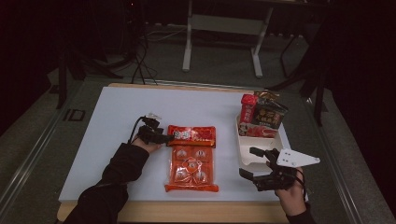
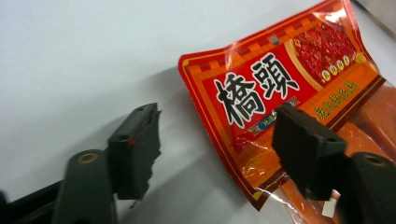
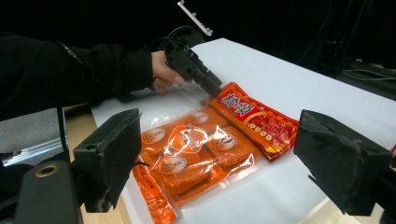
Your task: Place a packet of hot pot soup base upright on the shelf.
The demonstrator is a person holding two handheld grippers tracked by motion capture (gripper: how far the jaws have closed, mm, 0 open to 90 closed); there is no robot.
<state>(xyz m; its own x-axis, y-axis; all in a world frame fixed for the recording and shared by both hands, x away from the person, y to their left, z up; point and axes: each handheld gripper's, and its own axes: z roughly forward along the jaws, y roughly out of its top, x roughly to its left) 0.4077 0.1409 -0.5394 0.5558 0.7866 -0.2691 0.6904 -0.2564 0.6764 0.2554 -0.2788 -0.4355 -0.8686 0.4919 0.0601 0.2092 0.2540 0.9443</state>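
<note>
Lying flat near the tabletop's (image 1: 116, 116) front edge, the orange-red snack packet (image 1: 192, 158) had its red header corner between the left gripper's (image 1: 164, 138) parted jaws, not yet pinched. Near the front right corner, the right gripper (image 1: 252, 163) hovered with jaws wide apart, holding nothing.

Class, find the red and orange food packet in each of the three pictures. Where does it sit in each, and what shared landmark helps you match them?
High view: red and orange food packet, centre, on the white table.
Left gripper view: upper right, its corner between the open jaws.
Right gripper view: centre.
Landmark: its red header strip with bold characters.
</note>
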